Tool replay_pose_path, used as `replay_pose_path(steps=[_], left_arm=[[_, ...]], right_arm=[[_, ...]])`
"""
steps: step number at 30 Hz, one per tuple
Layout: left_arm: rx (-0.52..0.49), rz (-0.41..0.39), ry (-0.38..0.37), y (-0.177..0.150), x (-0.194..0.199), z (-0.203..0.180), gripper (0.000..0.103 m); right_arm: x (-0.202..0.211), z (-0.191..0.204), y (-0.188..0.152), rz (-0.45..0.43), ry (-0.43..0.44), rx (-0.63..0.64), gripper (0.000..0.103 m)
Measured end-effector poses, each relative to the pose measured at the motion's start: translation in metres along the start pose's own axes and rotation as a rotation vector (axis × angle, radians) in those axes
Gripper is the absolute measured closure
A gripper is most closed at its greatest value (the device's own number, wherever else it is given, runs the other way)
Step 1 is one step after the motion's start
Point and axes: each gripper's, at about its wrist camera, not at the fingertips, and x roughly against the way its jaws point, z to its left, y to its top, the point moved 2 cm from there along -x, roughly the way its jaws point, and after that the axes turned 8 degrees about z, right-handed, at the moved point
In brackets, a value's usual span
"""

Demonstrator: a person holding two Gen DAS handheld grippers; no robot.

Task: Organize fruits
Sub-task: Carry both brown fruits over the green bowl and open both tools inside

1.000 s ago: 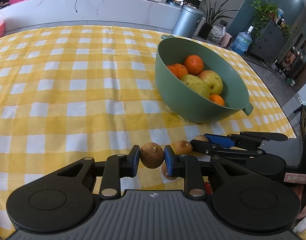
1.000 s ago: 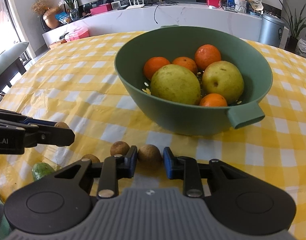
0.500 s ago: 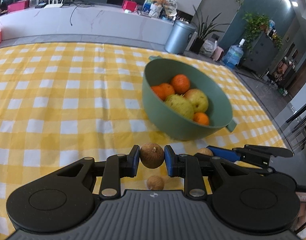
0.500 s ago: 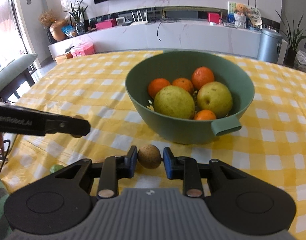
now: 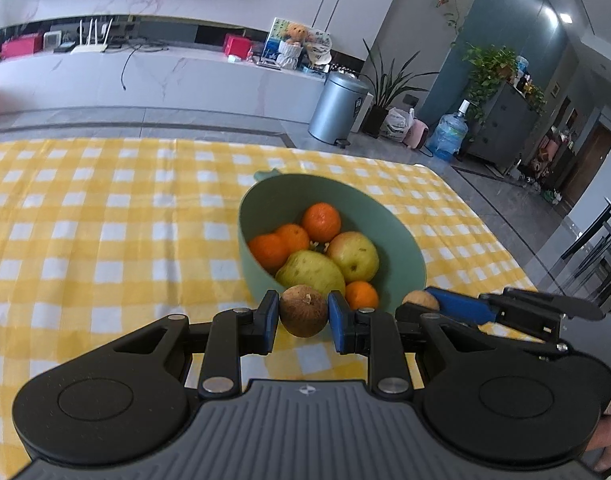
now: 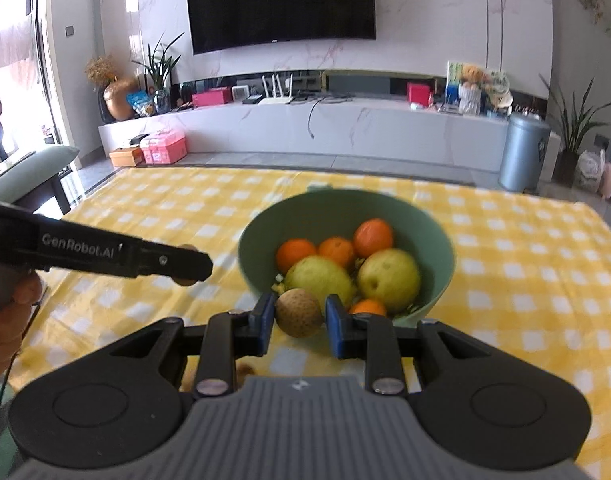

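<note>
Right now we hold one small brown fruit in each gripper: the left gripper (image 5: 304, 317) is clamped on a brown fruit (image 5: 304, 310), and the right gripper (image 6: 300, 319) pinches a paler brown fruit (image 6: 298, 312) between its blue pads. Both fruits hang above the yellow checked tablecloth (image 5: 105, 220), just on our side of the green bowl (image 6: 441, 236), which holds oranges (image 6: 372, 237) and pears (image 6: 388, 280).

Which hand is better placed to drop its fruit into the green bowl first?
Probably right. Both tools grip a small brown fruit, but the right tool looks straight at the bowl, while the left tool sits off to the bowl's side.
</note>
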Motion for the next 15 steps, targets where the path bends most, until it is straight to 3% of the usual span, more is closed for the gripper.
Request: replay_pose_path(steps=[8,15], left_arm=[[-0.044,-0.019,0.009,0.021,-0.014,-0.014,0.074],[-0.072,-0.005,0.034,0.032,-0.035,-0.012,0.074]], right_arm=[[-0.012,-0.018,0.023,-0.041,-0.083,0.019,0.079],[-0.037,-0.03,0.031,-0.02,-0.093,-0.011,0.079]])
